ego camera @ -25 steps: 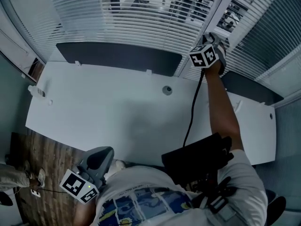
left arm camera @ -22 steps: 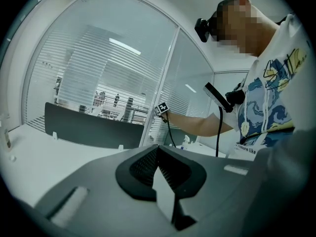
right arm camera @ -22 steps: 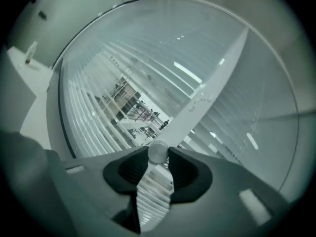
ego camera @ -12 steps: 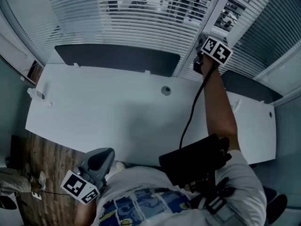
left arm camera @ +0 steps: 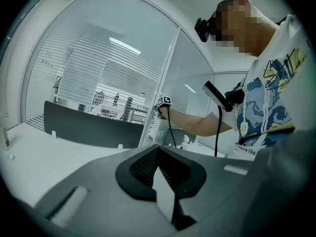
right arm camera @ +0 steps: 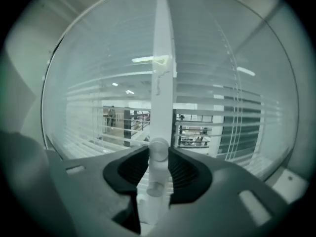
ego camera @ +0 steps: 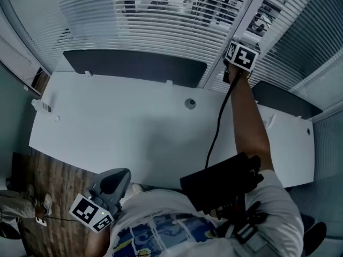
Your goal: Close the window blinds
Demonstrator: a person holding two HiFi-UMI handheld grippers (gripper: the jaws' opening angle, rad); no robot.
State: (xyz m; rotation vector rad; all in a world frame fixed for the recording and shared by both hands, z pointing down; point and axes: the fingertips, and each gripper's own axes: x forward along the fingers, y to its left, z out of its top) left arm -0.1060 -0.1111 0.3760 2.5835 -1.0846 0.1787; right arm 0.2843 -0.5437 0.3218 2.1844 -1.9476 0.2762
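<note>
White slatted blinds (ego camera: 161, 20) hang behind the glass, their slats still letting the room beyond show through (right arm camera: 113, 112). My right gripper (ego camera: 237, 63) is raised against the white window post (ego camera: 252, 15). Its jaws are closing on a white blind knob (right arm camera: 159, 149) that sticks out from that post (right arm camera: 163, 58), and the dark pads (right arm camera: 185, 169) press on both sides of the knob. My left gripper (ego camera: 115, 180) hangs low by the person's waist over the desk edge, shut and empty (left arm camera: 158, 154).
A white desk (ego camera: 118, 127) runs under the window, with a dark partition panel (ego camera: 134, 66) at its far edge and a round grommet (ego camera: 190, 104). A small bottle (ego camera: 40, 106) stands at the desk's left end. A black cable (ego camera: 217, 127) hangs from the right gripper.
The right gripper's marker cube has turned and shifted a little up and right at the window post. The left gripper has not moved.
</note>
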